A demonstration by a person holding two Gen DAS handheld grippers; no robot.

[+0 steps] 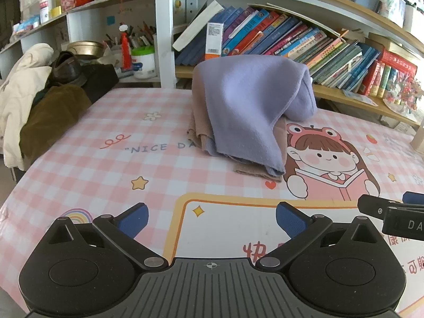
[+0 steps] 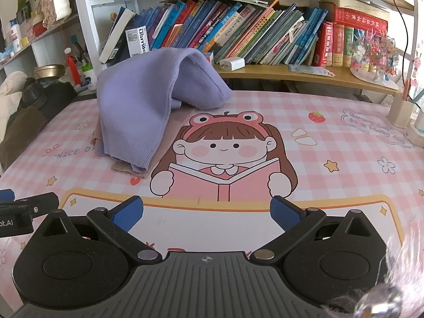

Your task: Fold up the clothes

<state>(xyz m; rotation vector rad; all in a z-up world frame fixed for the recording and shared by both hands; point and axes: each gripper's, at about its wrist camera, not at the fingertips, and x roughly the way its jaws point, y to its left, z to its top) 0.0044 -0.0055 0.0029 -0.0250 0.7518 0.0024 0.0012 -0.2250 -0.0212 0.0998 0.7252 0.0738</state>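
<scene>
Left claw [image 1: 212,218] spread wide, empty, low over the worktop [image 1: 79,164]; right claw [image 2: 206,212] likewise released, holding nothing. Pink checked cartoon mat covers the surface, reading-girl print [image 2: 222,156] ahead. Lilac knit sweater [image 2: 143,100] heaped over a beige garment [image 1: 201,132] mid-worktop, well apart from both claws. Bookshelf [image 2: 238,37] behind; coats [image 1: 23,100] piled at left edge.

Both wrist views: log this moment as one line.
left gripper: open, empty | right gripper: open, empty | purple garment: heaped on beige garment, untouched | table mat: beneath both
</scene>
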